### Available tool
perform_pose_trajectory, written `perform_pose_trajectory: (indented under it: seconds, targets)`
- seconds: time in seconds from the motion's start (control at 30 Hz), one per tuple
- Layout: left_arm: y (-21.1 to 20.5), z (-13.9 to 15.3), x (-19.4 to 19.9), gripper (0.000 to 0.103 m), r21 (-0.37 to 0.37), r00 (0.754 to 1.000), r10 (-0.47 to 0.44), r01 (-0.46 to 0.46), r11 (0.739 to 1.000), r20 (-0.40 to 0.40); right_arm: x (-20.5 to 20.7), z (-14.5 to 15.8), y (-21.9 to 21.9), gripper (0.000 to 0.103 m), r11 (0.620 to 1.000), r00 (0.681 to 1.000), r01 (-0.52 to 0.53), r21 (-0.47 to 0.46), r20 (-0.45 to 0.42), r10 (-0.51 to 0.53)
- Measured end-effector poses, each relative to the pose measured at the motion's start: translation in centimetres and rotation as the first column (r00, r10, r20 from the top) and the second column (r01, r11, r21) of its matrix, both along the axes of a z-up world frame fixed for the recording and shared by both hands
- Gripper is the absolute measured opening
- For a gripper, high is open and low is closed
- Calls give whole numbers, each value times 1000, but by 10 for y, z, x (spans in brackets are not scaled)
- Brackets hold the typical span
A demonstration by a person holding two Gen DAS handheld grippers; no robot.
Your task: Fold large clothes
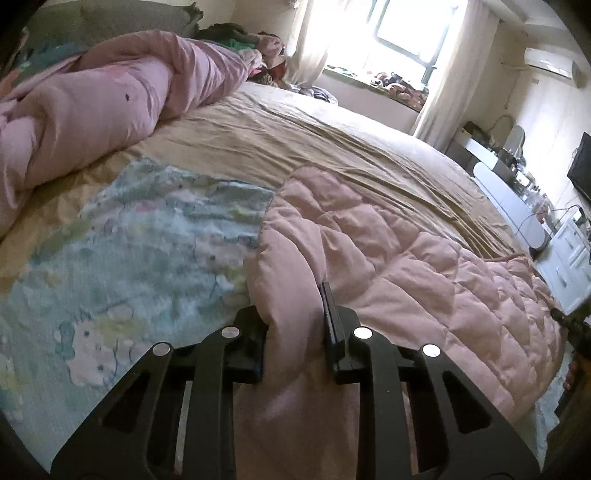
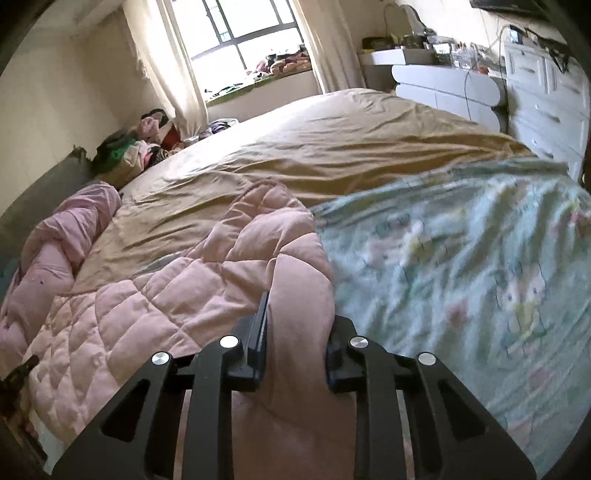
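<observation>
The wide bed with the tan wrinkled sheet (image 1: pixel 332 140) serves as reference. On its near edge lies the pink quilted padded garment (image 1: pixel 406 258), a fold of it between the fingers of the left gripper (image 1: pixel 295 314) and another fold between the fingers of the right gripper (image 2: pixel 299 325). The pale green cartoon-print blanket (image 2: pixel 461 266) lies on the bed, touching the garment. The bunched lilac duvet (image 1: pixel 92 110) lies along the bed's headboard side. The white rounded dresser (image 2: pixel 443 85) stands beside the bed, opposite the headboard. The bright curtained window (image 2: pixel 240 29) is behind the bed's far edge.
</observation>
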State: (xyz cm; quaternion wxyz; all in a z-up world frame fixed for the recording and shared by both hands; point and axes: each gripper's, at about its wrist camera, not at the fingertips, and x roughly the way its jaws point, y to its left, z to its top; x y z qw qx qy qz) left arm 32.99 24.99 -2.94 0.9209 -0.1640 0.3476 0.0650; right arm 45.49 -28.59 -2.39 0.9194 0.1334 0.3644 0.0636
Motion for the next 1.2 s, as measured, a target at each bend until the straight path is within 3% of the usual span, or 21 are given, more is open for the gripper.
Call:
perform_pose_trajectory:
  seconds: [0.23,0.6,0.7,0.73,0.77,0.87,0.93,0.97,1.1,1.2]
  targets:
    - [1,-29,24,17,3,998,0,0,1000,-61,28,-37,2,22,999,992,53,-8,-118,-54]
    - [-7,-46,27,24,43,995,1,3,999,-96,22,-53,8,30,996,991,53,-66,-120,-61]
    - [-12,-41,22,29,83,994,25,-16,996,-108,17,-50,1,50,996,988,71,-45,-137,-77]
    - [-13,-40,20,30,93,993,34,-24,995,-113,15,-49,-2,62,996,987,77,-44,-139,-83]
    - [-14,-37,18,35,105,992,43,-31,994,-116,11,-45,-7,67,996,987,81,-35,-135,-85]
    - [-17,-27,9,66,151,991,75,-58,987,-112,-5,-33,-18,81,996,991,88,-9,-102,-88]
    - [-17,-20,2,69,138,993,72,-58,989,-99,-17,-22,-25,86,996,995,83,21,-65,-82]
    - [-16,-16,-2,75,138,992,77,-63,988,-96,-22,-16,-27,90,996,996,77,37,-51,-75]
    - [-17,-1,-18,92,149,993,97,-85,985,-72,-42,2,-31,92,996,999,45,79,-12,-44]
    - [-15,9,-31,93,145,993,107,-99,984,-50,-56,16,-27,92,997,1000,12,74,14,-13]
